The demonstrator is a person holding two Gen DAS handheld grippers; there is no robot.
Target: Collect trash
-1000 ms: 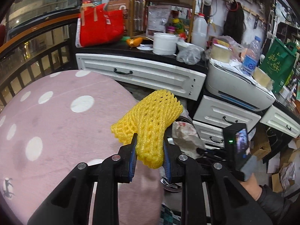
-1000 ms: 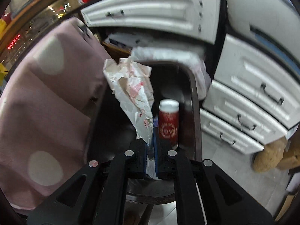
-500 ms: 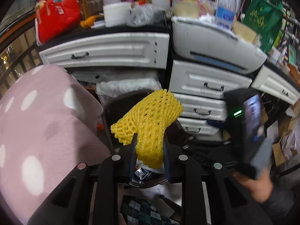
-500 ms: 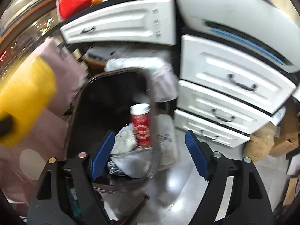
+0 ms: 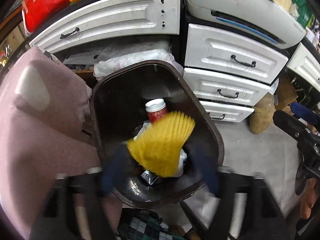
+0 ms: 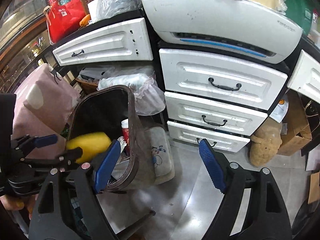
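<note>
My left gripper (image 5: 160,170) hangs over the dark brown trash bin (image 5: 200,108), its jaws opening and blurred. The yellow foam net (image 5: 162,146) sits loose between them, over the bin's mouth, with neither pad pressing on it. Inside the bin stand a red cup with a white lid (image 5: 157,110) and crumpled white wrappers (image 5: 182,157). In the right wrist view my right gripper (image 6: 159,160) is open and empty over the floor, right of the bin (image 6: 132,120). The left gripper (image 6: 60,147) and the net (image 6: 90,144) show at that view's left.
White drawers (image 6: 222,84) stand behind the bin, with a white printer (image 6: 220,20) on top. A pink dotted cushion (image 5: 40,120) presses against the bin's left side. A flat grey cushion (image 6: 162,152), a brown sack (image 6: 266,142) and cardboard (image 6: 296,132) lie on the grey floor.
My left gripper came down over the bin and its jaws spread off the yellow net. My right gripper let the crumpled wrapper drop into the bin, opened wide and drew away to the right.
</note>
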